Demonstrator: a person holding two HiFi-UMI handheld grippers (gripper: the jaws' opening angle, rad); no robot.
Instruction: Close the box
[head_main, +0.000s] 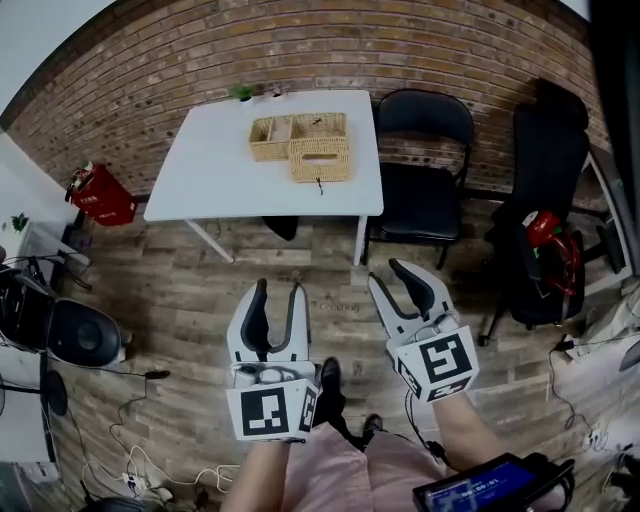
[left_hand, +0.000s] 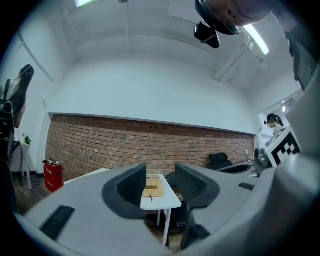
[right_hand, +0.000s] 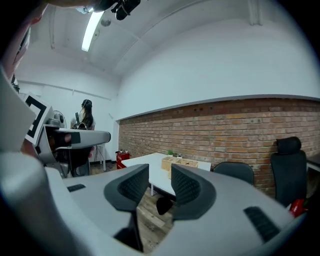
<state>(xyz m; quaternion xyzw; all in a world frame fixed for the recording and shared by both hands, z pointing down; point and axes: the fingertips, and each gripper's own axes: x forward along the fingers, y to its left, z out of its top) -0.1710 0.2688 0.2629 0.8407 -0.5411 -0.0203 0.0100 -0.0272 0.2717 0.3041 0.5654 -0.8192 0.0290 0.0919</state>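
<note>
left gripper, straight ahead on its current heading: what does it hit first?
Nothing close. The left gripper aims over open floor at the white table; the woven box on it shows between the open jaws. Table edge or box first, depth unclear.

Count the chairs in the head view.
2. A black folding chair stands at the white table's right edge; a black office chair stands further right, by the brick wall. More may be out of frame.
</note>
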